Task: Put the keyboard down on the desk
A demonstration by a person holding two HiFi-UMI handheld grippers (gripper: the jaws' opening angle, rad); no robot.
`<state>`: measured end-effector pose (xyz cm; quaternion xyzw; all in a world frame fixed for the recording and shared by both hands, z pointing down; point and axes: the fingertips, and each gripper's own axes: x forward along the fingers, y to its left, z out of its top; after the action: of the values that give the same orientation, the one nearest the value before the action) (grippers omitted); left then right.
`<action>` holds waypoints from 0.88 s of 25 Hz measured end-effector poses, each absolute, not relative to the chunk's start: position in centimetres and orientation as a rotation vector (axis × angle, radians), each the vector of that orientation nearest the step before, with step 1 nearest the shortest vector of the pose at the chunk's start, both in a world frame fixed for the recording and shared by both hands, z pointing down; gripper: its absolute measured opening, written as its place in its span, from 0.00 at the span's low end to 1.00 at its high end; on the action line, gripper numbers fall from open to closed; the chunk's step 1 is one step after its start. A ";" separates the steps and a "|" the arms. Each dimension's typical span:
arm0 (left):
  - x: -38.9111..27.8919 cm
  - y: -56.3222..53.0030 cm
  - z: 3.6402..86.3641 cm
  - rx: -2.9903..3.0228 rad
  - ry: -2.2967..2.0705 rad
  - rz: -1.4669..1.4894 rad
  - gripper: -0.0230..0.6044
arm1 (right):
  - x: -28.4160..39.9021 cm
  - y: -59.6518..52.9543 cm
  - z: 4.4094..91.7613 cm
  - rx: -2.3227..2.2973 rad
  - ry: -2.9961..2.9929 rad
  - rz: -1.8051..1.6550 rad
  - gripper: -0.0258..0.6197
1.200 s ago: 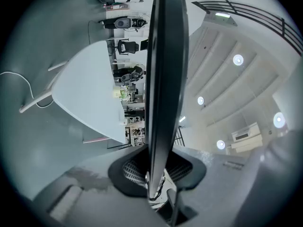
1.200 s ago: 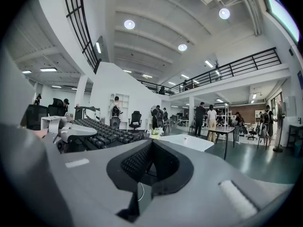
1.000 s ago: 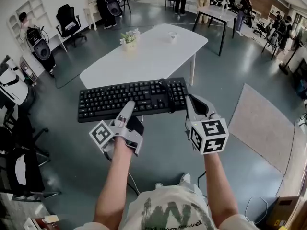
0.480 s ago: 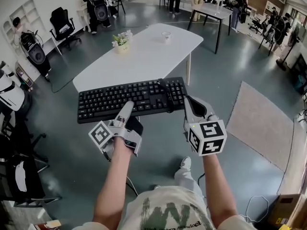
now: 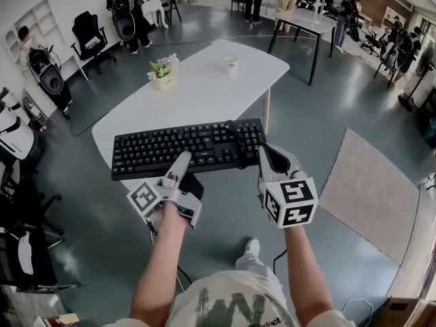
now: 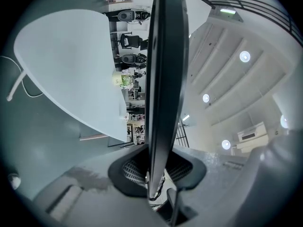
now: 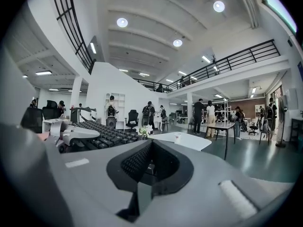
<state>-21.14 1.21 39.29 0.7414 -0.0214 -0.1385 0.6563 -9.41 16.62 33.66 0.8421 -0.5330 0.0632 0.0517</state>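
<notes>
Two tongs carry the black keyboard (image 5: 170, 145) in the air, level and keys up, one at each side of its near edge. That two-point hold likely keeps the long board from sagging or twisting on the way. The left tongs (image 5: 182, 159) are closed to a narrow gap on the near edge left of centre. The left gripper view shows the board edge-on, pinched between the ribbed pads. The right tongs (image 5: 263, 154) sit at the near right corner, and they appear clamped on that corner too, with the keys running off to the left in the right gripper view.

From the head view, the white tabletop (image 5: 204, 94) lies at 12 o'clock of the keyboard. The keyboard's far rows overlap the tabletop's near end, though I cannot tell how high it hangs above. A potted plant (image 5: 161, 72) stands at 11 o'clock and a cup (image 5: 231, 62) at 1 o'clock, both well apart from the board, so the near end of the tabletop is free for setting it down.

Against a second ago, the tabletop, plant and cup sit lower in the head view and closer to the keyboard, so the person has stepped toward it. Neither grip has shifted along the board, and the board is as level as before. The set-down is not yet done.
</notes>
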 end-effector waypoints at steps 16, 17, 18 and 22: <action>-8.1 0.3 39.0 1.671 -0.134 -0.383 0.18 | 5.2 14.4 33.5 2.496 -1.749 0.211 0.04; -7.7 0.3 39.1 1.670 -0.140 -0.385 0.18 | 5.7 14.4 33.5 2.492 -1.755 0.213 0.04; -7.3 0.2 39.1 1.668 -0.147 -0.386 0.18 | 6.2 14.3 33.5 2.484 -1.762 0.212 0.04; -6.7 0.1 39.3 1.661 -0.162 -0.403 0.18 | 6.8 13.8 33.7 2.449 -1.792 0.203 0.04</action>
<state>-6.72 0.11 39.32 0.7322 -0.0716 -0.1778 0.6536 6.78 13.79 33.72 0.8042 -0.5885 0.0668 0.0501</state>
